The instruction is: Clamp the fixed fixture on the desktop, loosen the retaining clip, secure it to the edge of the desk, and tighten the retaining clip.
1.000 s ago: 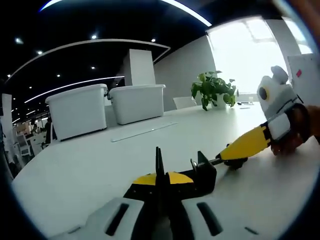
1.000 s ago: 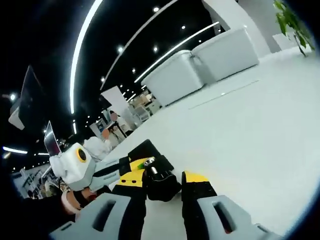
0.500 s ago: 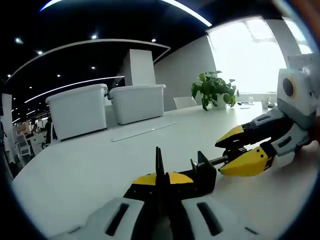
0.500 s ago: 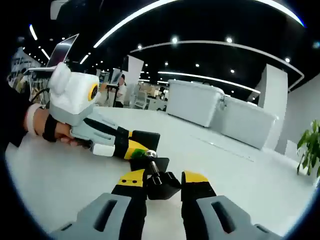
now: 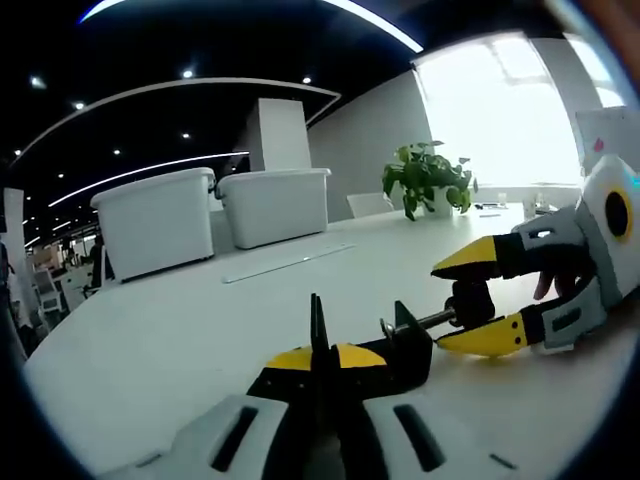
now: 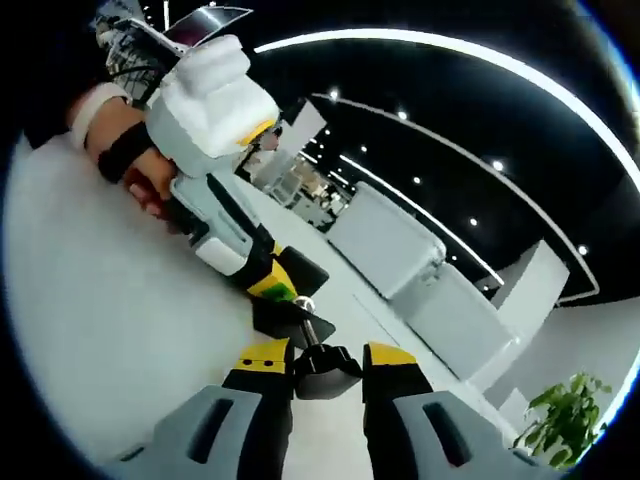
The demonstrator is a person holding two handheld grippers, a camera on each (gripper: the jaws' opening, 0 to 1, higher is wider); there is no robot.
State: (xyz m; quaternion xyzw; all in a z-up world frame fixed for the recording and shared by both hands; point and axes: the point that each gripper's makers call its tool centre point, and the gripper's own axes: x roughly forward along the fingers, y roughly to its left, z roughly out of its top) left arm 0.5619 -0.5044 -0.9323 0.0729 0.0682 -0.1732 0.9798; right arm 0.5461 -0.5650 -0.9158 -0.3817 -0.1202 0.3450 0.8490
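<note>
A black clamp fixture (image 5: 402, 352) lies on the white desk (image 5: 150, 340). My left gripper (image 5: 318, 358) is shut on its thin upright plate. A screw rod (image 5: 428, 322) runs right from the fixture to a black knob (image 5: 470, 299). My right gripper (image 5: 462, 302) comes in from the right, one yellow jaw above the knob and one below. In the right gripper view my right gripper (image 6: 326, 356) is shut on the knob (image 6: 324, 362). Beyond it lie the fixture (image 6: 288, 312) and the left gripper (image 6: 262, 280), held by a person's hand (image 6: 150, 185).
Two white storage bins (image 5: 155, 230) (image 5: 272, 205) stand at the back of the desk, with a potted plant (image 5: 425, 180) to their right. A thin flat strip (image 5: 290, 263) lies in front of the bins. In the right gripper view, the bins (image 6: 395, 250) and plant (image 6: 560, 430) appear tilted.
My right gripper has rolled about the screw's axis with the knob in its jaws; its jaws now stand one above the other. The left gripper and fixture body have stayed put.
</note>
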